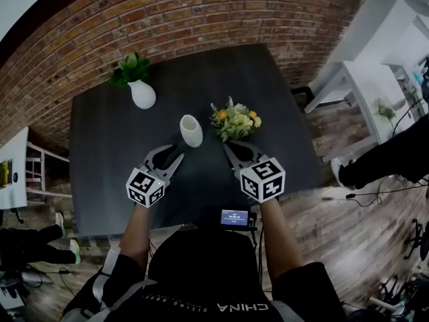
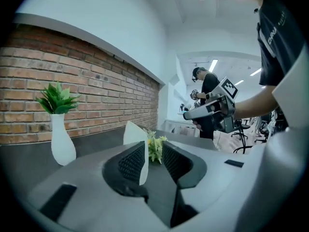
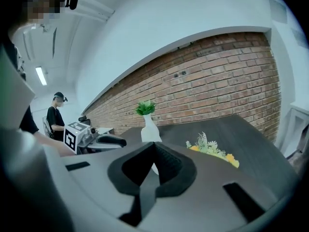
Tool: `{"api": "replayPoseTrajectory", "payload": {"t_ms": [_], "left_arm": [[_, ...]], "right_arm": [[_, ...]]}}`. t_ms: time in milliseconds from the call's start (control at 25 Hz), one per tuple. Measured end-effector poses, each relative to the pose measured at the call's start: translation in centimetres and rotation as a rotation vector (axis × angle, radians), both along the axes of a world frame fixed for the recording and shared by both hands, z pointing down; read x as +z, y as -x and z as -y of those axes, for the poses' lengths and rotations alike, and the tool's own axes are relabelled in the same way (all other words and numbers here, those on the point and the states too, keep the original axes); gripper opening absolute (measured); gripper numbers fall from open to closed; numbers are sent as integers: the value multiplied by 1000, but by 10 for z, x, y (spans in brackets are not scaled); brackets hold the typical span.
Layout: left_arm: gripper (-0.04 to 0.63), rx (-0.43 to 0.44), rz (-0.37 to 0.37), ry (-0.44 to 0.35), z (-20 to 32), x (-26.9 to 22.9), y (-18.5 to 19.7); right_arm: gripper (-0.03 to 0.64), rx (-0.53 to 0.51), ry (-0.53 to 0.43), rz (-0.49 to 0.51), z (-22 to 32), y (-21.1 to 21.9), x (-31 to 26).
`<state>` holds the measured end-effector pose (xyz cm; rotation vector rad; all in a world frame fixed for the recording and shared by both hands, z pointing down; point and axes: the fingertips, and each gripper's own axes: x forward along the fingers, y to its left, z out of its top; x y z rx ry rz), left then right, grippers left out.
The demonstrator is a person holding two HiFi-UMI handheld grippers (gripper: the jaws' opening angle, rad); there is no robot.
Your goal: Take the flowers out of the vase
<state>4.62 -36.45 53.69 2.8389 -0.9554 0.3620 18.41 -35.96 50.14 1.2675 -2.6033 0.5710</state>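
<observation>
Back left on the dark table point(image 1: 100, 180): white vase with a green plant point(image 1: 141, 94). Left gripper point(image 1: 178, 151) has its jaws partly apart, the small empty white vase point(image 1: 191, 131) against its left pad, gap to the right pad. Flowers point(image 1: 234, 120) are out, lying on the table just right of that vase: yellow and orange blooms, pale green sprigs. Right gripper point(image 1: 228, 146) sits just beside them, jaws together, nothing between.
</observation>
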Motion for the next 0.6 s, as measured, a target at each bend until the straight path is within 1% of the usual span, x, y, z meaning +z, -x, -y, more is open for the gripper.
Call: {"api": "replayPoseTrajectory", "payload": {"t_ms": [160, 200, 440, 600], "left_arm": [[20, 8, -25, -23, -8, -10, -8], [6, 9, -33, -26, -9, -12, -9], [5, 59, -67, -24, -18, -23, -21], [5, 97, -39, -20, -22, -21, -28]], "right_arm": [[6, 8, -16, -10, -9, 3, -3], [6, 9, -17, -14, -11, 3, -3], [6, 28, -13, -20, -20, -3, -3], [6, 38, -4, -16, -21, -4, -2]]}}
